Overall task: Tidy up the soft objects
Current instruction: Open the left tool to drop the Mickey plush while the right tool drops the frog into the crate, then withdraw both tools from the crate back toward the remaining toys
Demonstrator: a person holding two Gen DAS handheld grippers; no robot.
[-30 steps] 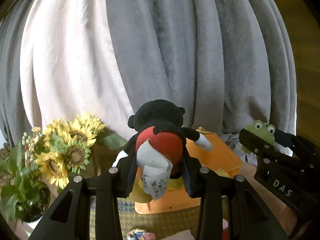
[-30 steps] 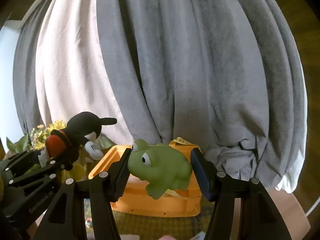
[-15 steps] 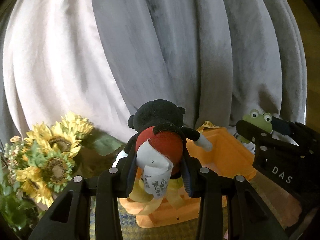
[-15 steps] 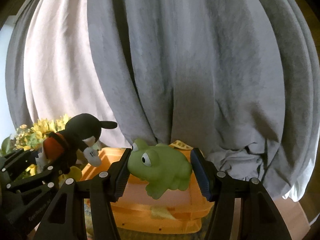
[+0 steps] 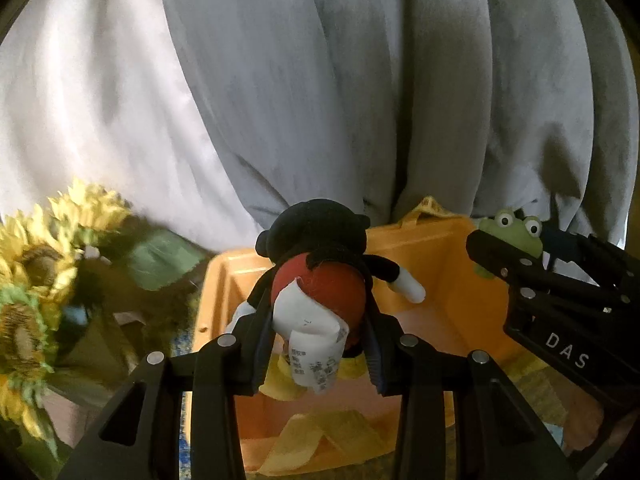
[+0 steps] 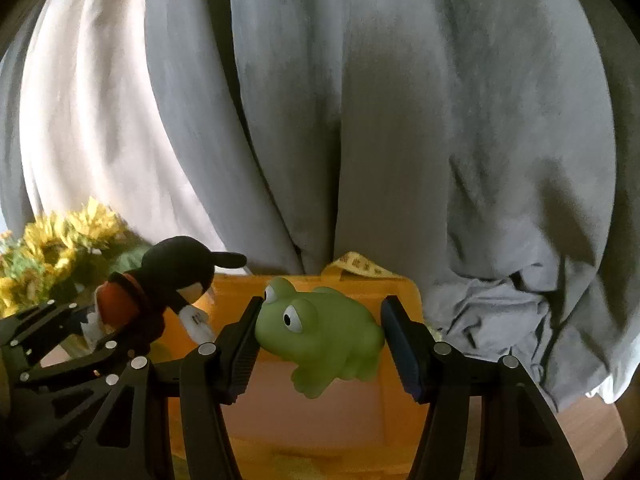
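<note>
Grey curtains [image 5: 360, 100] filled the background, w/ a paler panel at left & sunflowers [image 5: 36, 264] blurred at lower left. An orange plastic bin [image 5: 452, 248] sat open in front of the curtain foot. Inside it: a loose yellow measuring tape [image 5: 320, 436] folded on the bin floor, one end draped over the back rim. Couldn't tell what else was in there.

Left gripper [image 5: 316, 340] had its fingers clamped on a black mouse plush [image 5: 320, 276], pressing its red shorts from both sides, white label hanging down; plush was held above the bin's opening, not in it.

Right gripper [image 6: 320, 344] had its fingers clamped on a green frog toy [image 6: 324, 328], also held above the bin, near its back rim. Both grippers sat side by side, close, not touching.
</note>
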